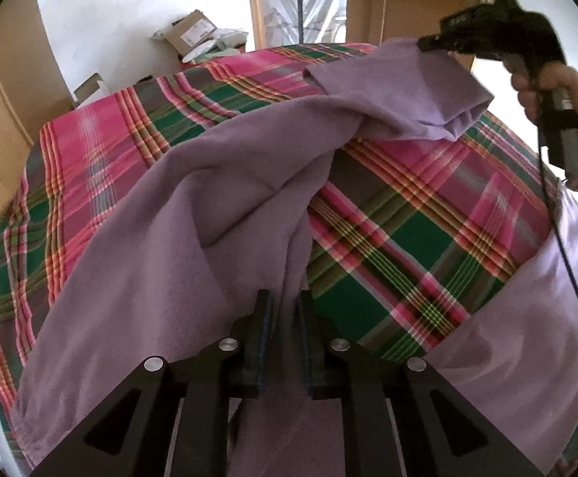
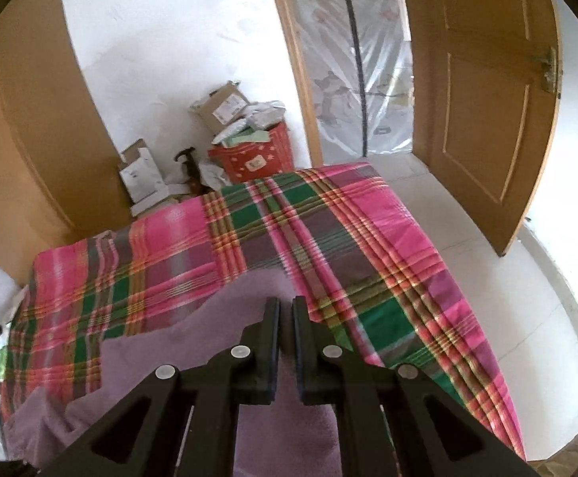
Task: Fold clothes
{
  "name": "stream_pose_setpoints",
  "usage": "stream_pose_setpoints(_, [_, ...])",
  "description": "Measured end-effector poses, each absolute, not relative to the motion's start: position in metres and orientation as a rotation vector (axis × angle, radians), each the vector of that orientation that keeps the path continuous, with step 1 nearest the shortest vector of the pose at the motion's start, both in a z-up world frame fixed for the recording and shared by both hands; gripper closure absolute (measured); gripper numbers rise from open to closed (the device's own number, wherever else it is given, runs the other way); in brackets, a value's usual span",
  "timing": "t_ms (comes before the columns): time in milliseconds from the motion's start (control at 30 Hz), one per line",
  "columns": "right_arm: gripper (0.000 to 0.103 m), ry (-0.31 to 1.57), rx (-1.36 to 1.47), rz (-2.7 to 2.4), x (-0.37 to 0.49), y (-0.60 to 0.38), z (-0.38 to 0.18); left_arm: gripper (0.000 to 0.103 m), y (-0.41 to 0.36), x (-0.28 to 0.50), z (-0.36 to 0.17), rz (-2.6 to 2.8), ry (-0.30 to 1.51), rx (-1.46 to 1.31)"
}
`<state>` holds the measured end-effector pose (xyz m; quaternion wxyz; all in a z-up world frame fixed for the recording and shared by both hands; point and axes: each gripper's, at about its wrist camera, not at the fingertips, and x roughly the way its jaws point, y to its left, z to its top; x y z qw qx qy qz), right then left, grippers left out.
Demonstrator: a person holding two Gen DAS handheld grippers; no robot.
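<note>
Over the plaid bedspread | purple garment lifted, draped across it | left gripper pinching a bunched fold | right gripper clamped on a far corner, held higher | hand on its handle | cardboard boxes beyond, contents unclear

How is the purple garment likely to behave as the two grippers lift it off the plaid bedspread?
Probably floppy: the purple garment sags in deep folds between the left gripper and the right gripper. Likely light, since two small pinches seem to carry it. Its matte, fuzzy surface suggests it will drag on the plaid bedspread rather than slide.
</note>
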<state>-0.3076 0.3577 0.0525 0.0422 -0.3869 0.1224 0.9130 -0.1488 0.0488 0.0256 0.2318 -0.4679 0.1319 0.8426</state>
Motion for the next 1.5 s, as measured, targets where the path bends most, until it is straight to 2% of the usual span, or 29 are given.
stream_pose_setpoints(200, [0.095,0.401,-1.274,2.795,-0.31,0.368,0.036,0.089,0.044,-0.152,0.028,2.301,0.297,-1.271])
stream_pose_setpoints(267, [0.09,0.375,-1.316,2.801,-0.3,0.37,0.03,0.089,0.045,-0.155,0.032,2.287,0.252,-1.263])
stream_pose_setpoints(333, [0.079,0.359,-1.345,2.797,-0.291,0.373,0.024,0.089,0.045,-0.158,0.036,2.273,0.206,-1.256])
stream_pose_setpoints(433, [0.071,0.377,-1.394,2.79,-0.277,0.378,0.014,0.089,0.046,-0.162,0.041,2.25,0.138,-1.244])
stream_pose_setpoints(600, [0.066,0.434,-1.422,2.778,-0.259,0.384,-0.001,0.089,0.048,-0.169,0.051,2.21,0.028,-1.222])
stream_pose_setpoints(700, [0.066,0.458,-1.437,2.766,-0.252,0.385,-0.007,0.084,0.059,-0.181,0.056,2.179,0.003,-1.207])
stream_pose_setpoints(767, [0.068,0.454,-1.444,2.771,-0.251,0.381,-0.007,0.084,0.071,-0.194,0.053,2.149,-0.008,-1.222])
stream_pose_setpoints(833, [0.089,0.447,-1.453,2.788,-0.252,0.375,-0.007,0.084,0.079,-0.203,0.047,2.12,-0.019,-1.245])
stream_pose_setpoints(900, [0.094,0.435,-1.459,2.8,-0.252,0.371,-0.005,0.084,0.085,-0.211,0.043,2.128,-0.019,-1.272])
stream_pose_setpoints(1167, [0.096,0.521,-1.392,2.868,-0.238,0.378,0.021,0.084,0.086,-0.222,0.044,2.127,-0.071,-1.271])
stream_pose_setpoints(1333, [0.096,0.687,-1.288,2.922,-0.215,0.385,0.052,0.084,0.078,-0.223,0.047,2.146,-0.103,-1.265])
stream_pose_setpoints(1500, [0.096,0.774,-1.147,2.972,-0.196,0.387,0.089,0.084,0.068,-0.225,0.058,2.169,-0.178,-1.222])
